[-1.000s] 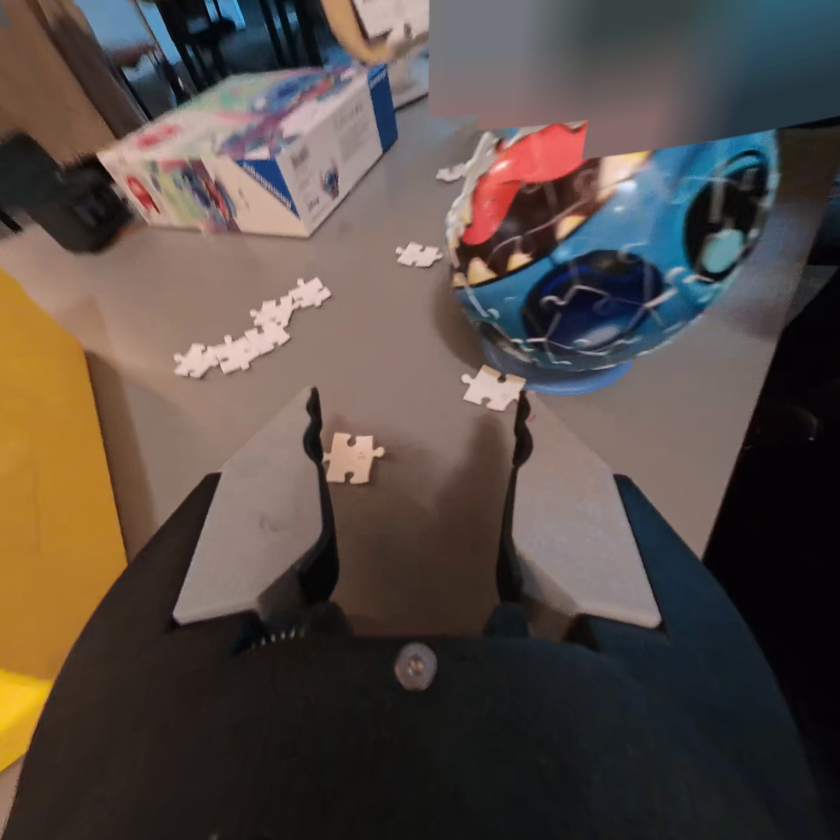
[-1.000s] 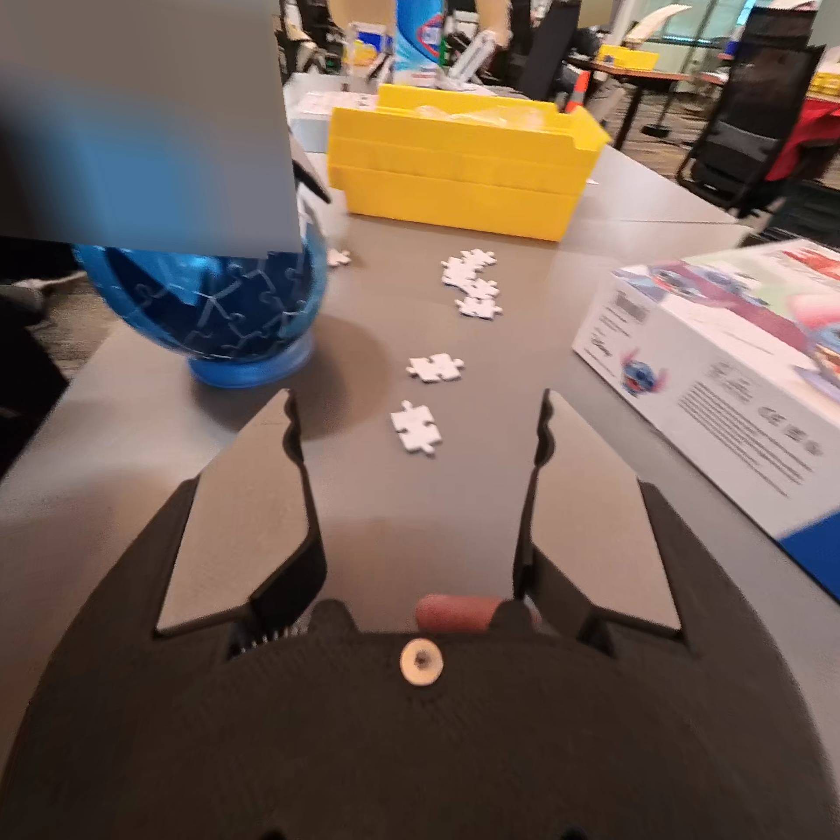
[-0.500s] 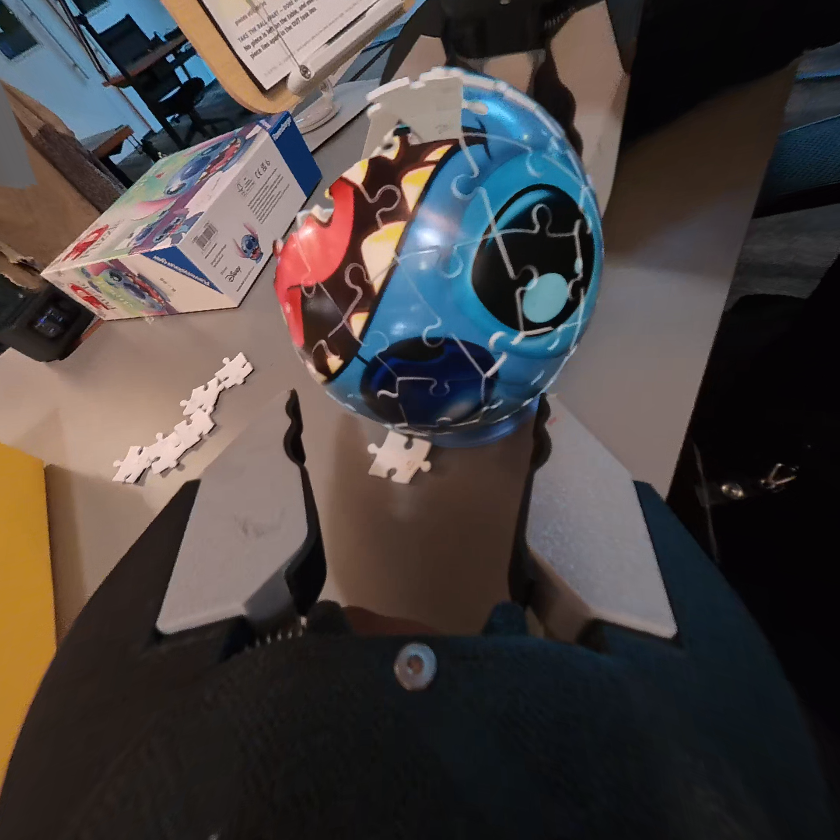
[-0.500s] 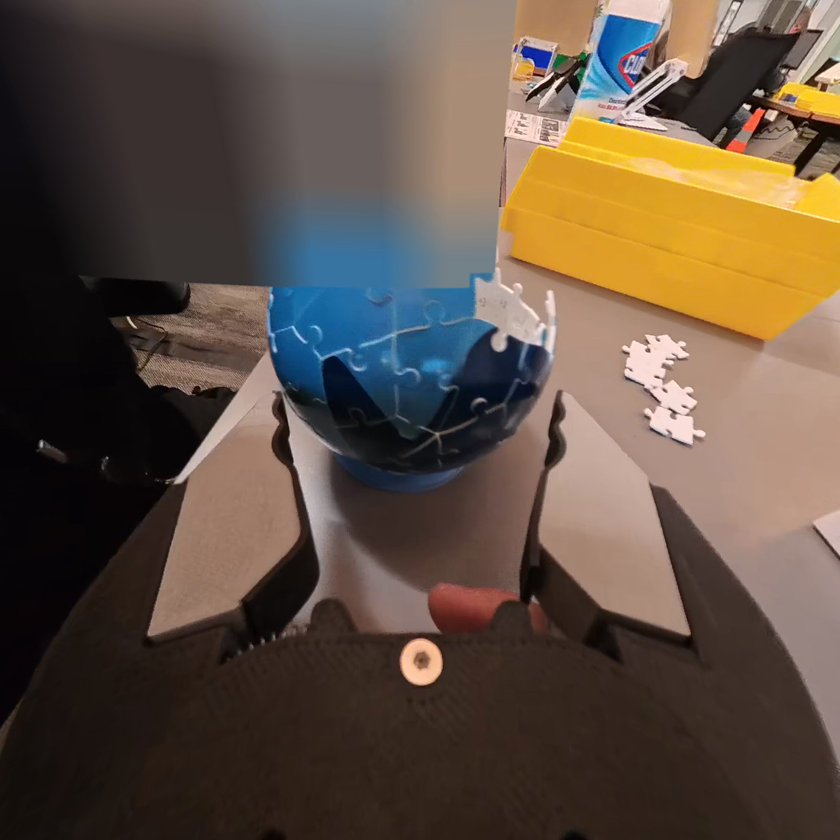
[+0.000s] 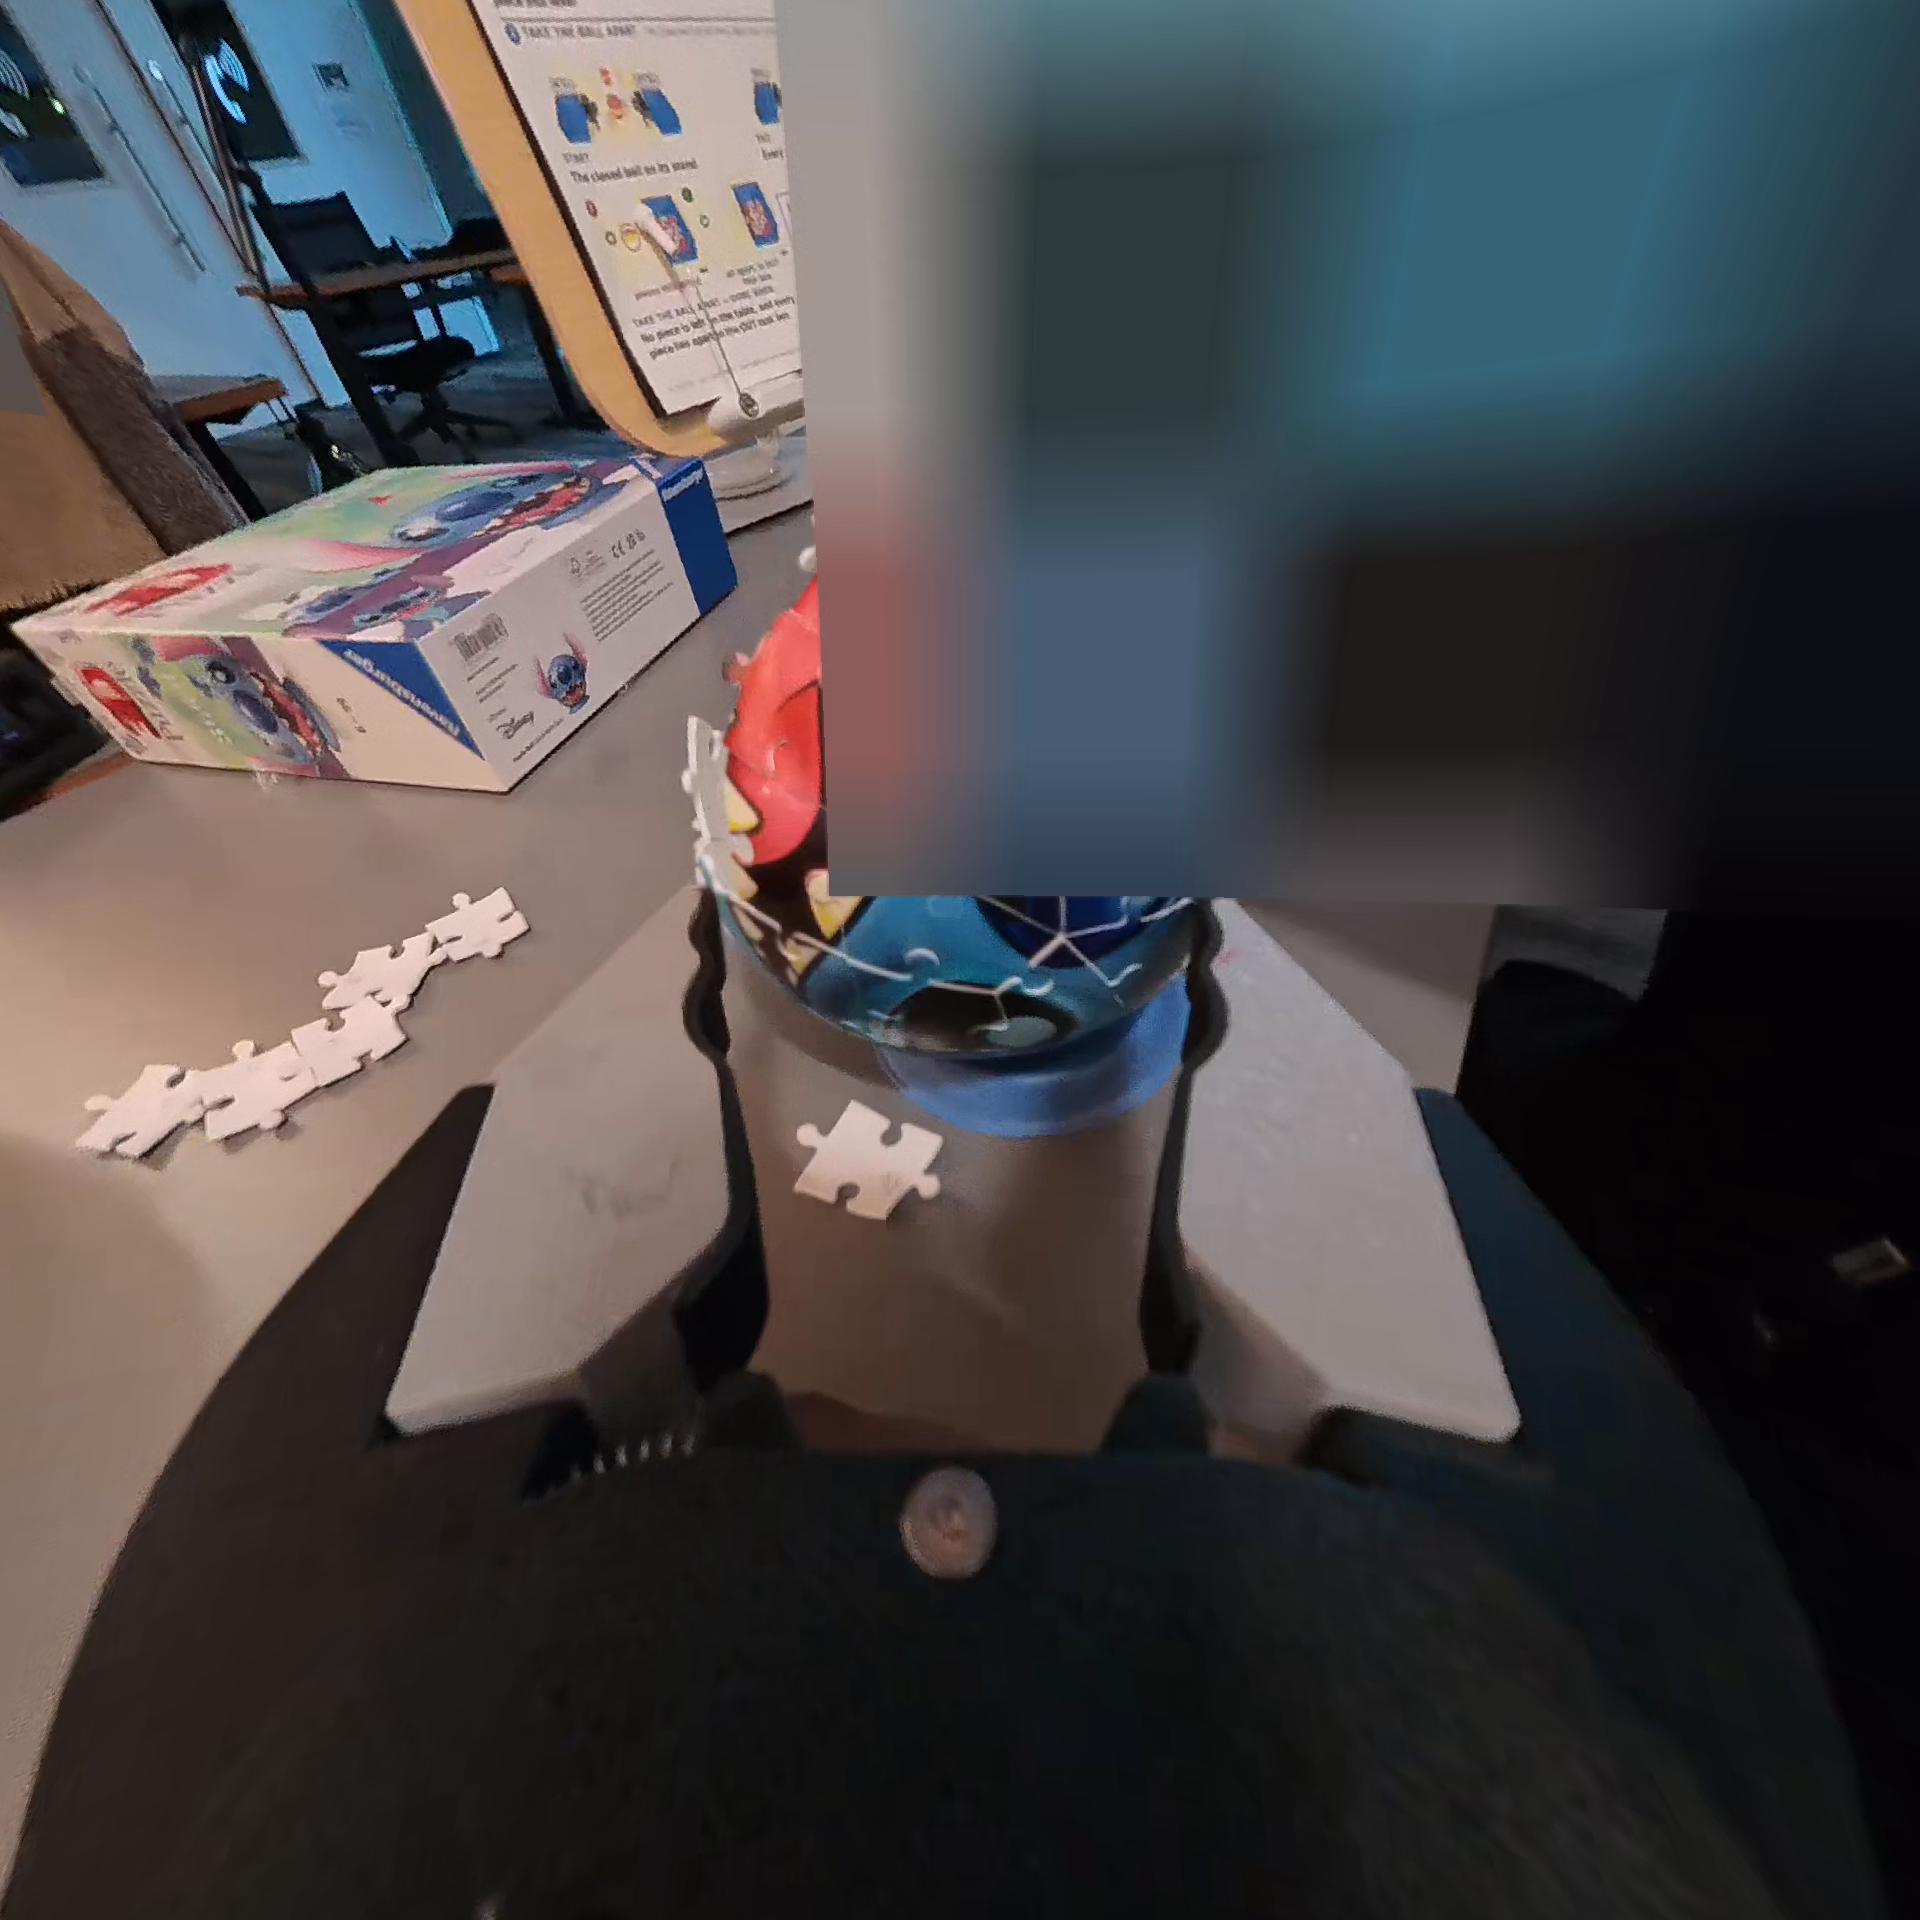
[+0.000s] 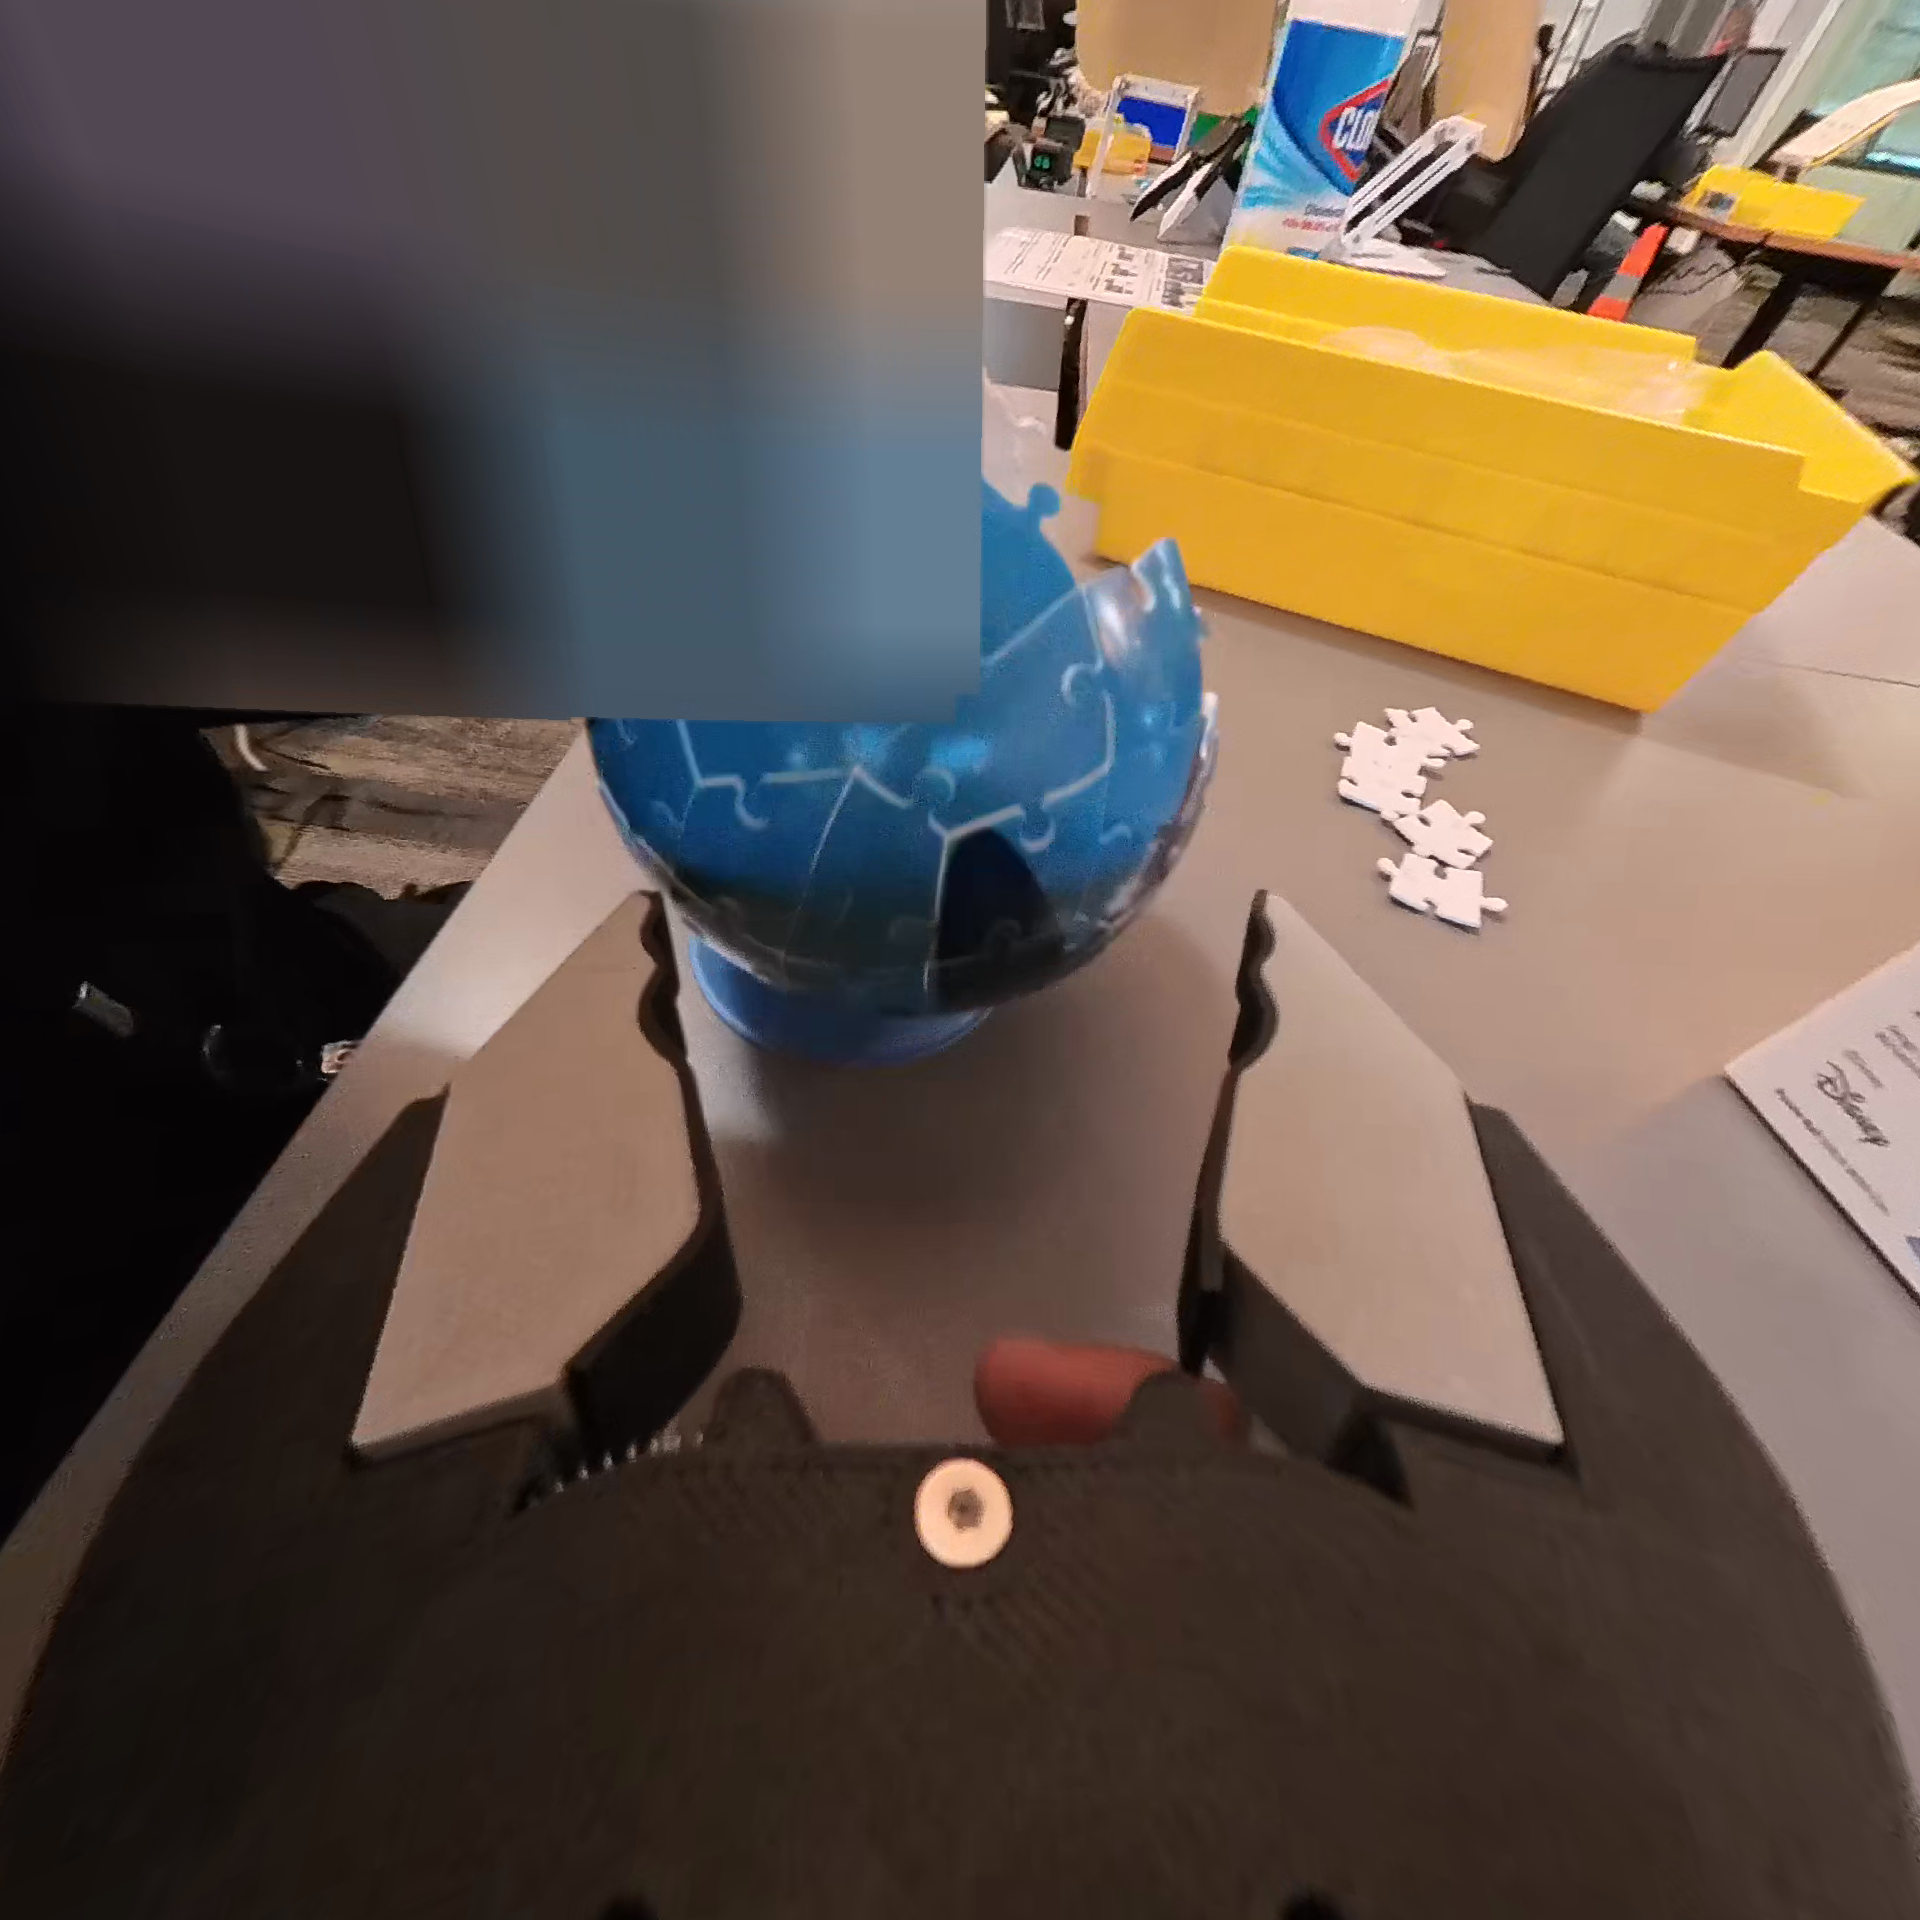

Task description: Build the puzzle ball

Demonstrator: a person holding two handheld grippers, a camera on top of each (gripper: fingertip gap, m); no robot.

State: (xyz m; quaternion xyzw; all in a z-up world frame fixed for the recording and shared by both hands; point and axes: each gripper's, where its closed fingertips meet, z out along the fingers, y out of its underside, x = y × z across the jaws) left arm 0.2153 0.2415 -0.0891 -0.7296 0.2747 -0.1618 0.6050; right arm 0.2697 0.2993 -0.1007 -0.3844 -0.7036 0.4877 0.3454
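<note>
2 grippers face the ball (image 5: 966, 977) from opposite sides, and neither holds anything. The left gripper (image 5: 951, 997) has its fingers (image 5: 613, 1164) spread, their tips level with the ball's lower half and its blue stand (image 5: 1039, 1091). The right gripper (image 6: 951, 977) is spread as well, its tips just short of the stand in the centre of the right wrist frame.

The ball sits on the grey surface (image 5: 260, 883) near its edge, mostly built; a jagged open rim shows at its upper right in the right wrist view. 1 loose piece (image 5: 868, 1158) lies white side up between the left fingers, just before the stand. A chain of joined pieces (image 5: 301, 1039) lies at centre left of the left wrist frame, with the box (image 5: 395, 634) beyond it. A yellow bin (image 6: 1455, 499) fills the upper right of the right wrist frame.

The step in hand looks like picking the next piece. To do it well, lower the left fingers around the loose piece's edges, pinch lightly, and lift clear of the stand. The right gripper would best steady the ball low down, gently, since the shell may flex or pop apart.
</note>
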